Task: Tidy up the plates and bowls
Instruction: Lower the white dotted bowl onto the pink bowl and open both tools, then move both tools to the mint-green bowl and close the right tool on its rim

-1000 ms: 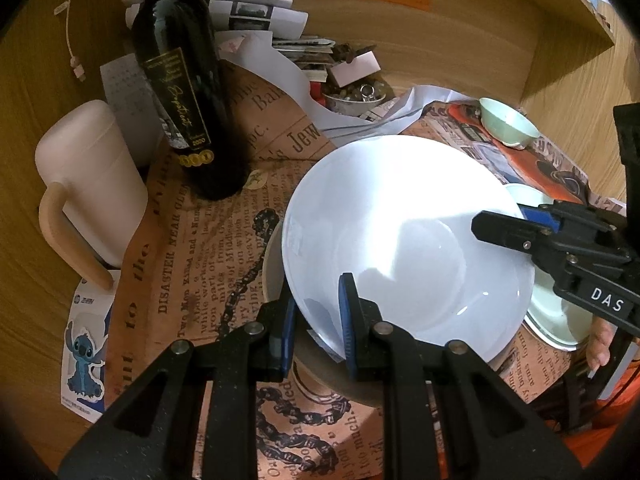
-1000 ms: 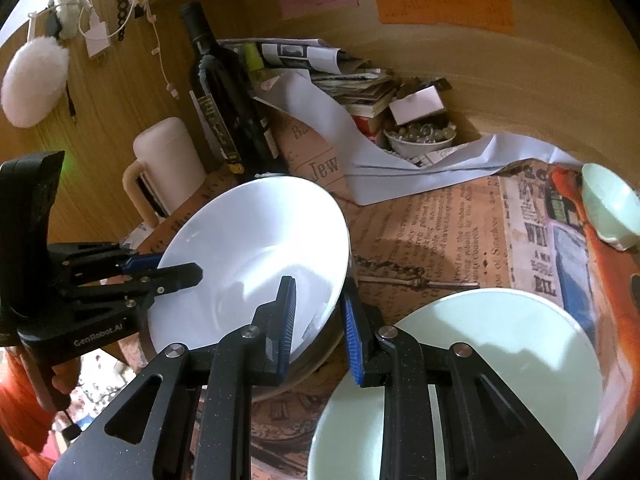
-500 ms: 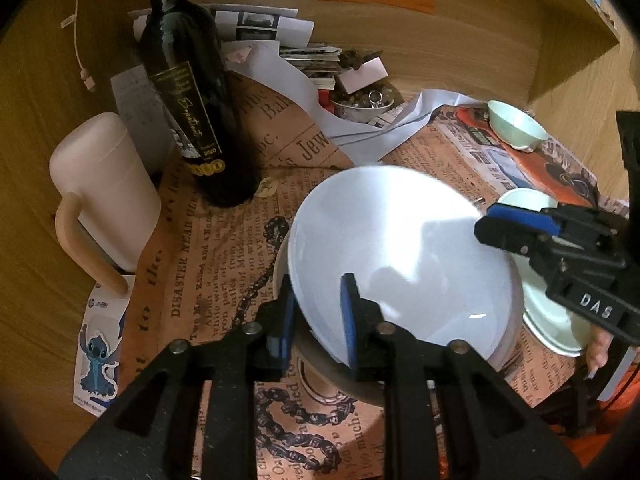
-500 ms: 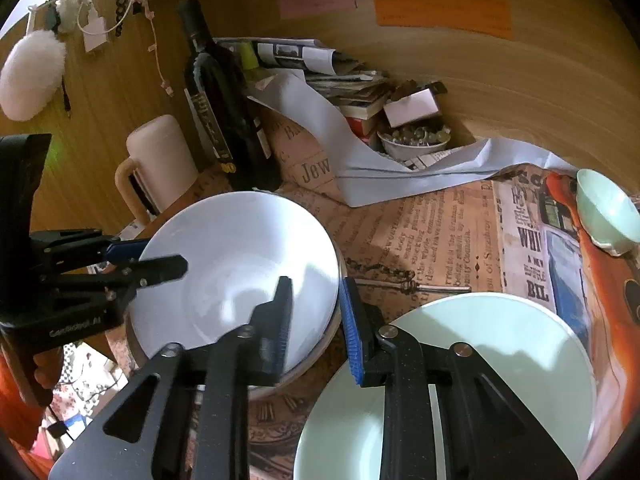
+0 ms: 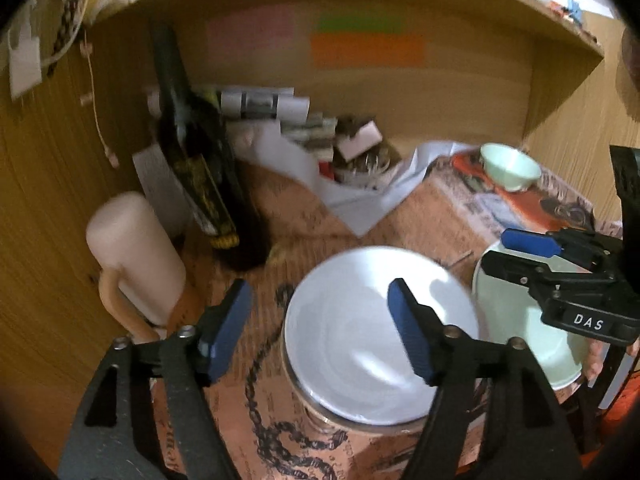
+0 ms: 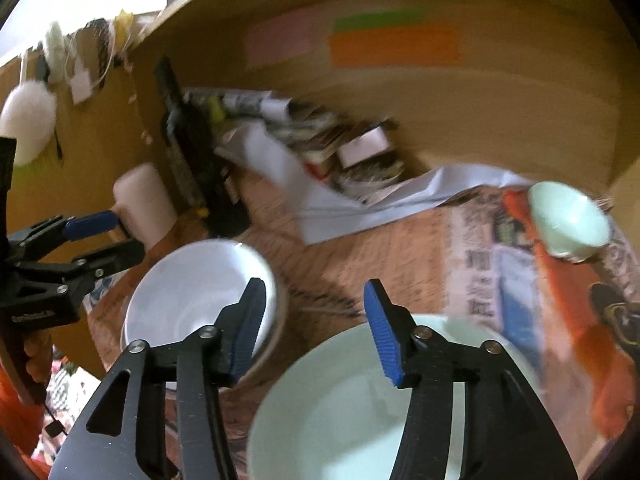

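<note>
Now both tools hang above the paper-covered desk [image 5: 360,216], and neither has hold of anything. The left gripper [image 5: 320,320] has its jaws opening wide; the white plate [image 5: 376,340] lies below them, and the blue pads [image 5: 408,332] do not touch it. The right gripper [image 6: 316,320] is opening too, less wide, with nothing between its jaws.

The white plate rests on top of a darker bowl [image 6: 280,320], whose rim shows under its edge. I judge that it was put there on purpose, to make one pile, so this step looks finished. It sits level, not tilted, so it seems steady enough to leave alone.

Just to the right of this pile, very near the right gripper, lies a pale green plate [image 6: 352,408]. It rests flat on the paper and is apart from the white one. Far to the right, near the wooden wall, stands a small green bowl [image 6: 568,220], alone and well apart from the rest. Probably these two still wait for their place, so the task seems about half done.

On the left side stand a dark bottle [image 5: 200,168] and a pink mug [image 5: 136,256], both upright and close to the pile. A tool that reaches for the pile from that side could knock the bottle. At the far wall papers are heaped [image 5: 280,120].
</note>
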